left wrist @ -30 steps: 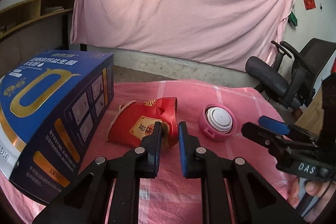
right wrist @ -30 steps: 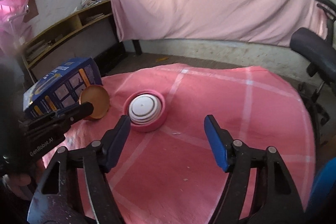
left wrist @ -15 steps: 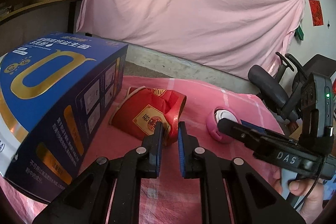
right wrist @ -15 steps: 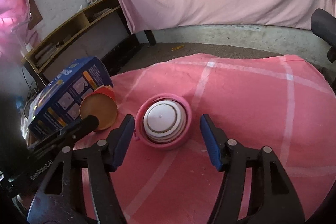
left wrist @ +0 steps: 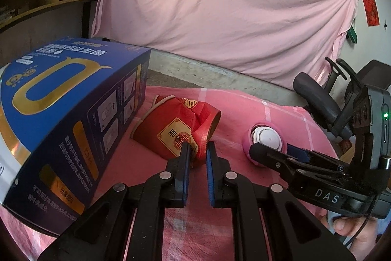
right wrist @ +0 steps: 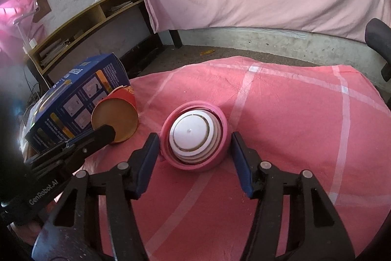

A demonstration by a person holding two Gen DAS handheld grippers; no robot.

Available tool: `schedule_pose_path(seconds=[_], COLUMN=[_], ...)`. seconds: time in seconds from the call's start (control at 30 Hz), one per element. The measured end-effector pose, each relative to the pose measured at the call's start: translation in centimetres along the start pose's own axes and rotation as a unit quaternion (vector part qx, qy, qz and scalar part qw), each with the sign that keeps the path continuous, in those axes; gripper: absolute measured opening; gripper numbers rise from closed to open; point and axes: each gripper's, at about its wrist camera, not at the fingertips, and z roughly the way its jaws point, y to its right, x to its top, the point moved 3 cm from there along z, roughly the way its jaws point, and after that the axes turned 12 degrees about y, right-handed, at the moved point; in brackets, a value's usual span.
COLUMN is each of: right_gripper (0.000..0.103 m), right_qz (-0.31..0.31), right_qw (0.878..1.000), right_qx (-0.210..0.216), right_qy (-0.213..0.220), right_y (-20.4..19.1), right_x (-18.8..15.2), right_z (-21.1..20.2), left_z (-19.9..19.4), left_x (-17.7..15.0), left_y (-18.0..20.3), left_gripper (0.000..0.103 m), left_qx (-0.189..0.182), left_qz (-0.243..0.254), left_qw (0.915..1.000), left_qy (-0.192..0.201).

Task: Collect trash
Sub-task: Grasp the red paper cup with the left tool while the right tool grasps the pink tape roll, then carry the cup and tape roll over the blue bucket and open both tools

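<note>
Crushed red cup [left wrist: 178,129] rim is pinched by left gripper [left wrist: 197,158]. Right gripper [right wrist: 193,148] jaws, just closing, not yet touching pink collapsed cup [right wrist: 195,136]; should be centred and squeezed gently.

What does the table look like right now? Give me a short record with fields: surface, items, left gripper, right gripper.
surface: pink checked cloth
items: blue box; crushed red paper cup on its side beside it; pink and white round container
left gripper: shut on the red paper cup's rim
right gripper: jaws just been closing, container between them, pads not yet pressing
</note>
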Motion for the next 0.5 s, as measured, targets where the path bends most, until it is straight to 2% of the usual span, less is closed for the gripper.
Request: schedule_pose_path(seconds=[0.17,0.3,0.5], right_gripper=[0.082,0.082,0.082], right_qz=[0.018,0.045,0.077], right_qw=[1.000,0.999,0.995], right_qx=[-0.002,-0.008,-0.017], right_qy=[0.014,0.028,0.054], right_y=[0.4,1.5,2.9], right_x=[-0.3,-1.4,-3.4], right_z=[-1.4,-4.0,-8.8], left_z=[-0.3,-1.5,-4.1], left_x=[-0.2,-0.6,-2.1], left_y=[0.8,2.2,5.2], left_gripper=[0.009,0.009,0.009], left_qx=[0.001,-0.001,-0.034], left_qz=[0.011,0.034,0.072], left_qw=[0.9999,0.9992,0.9965], left_qy=[0.007,0.021,0.027])
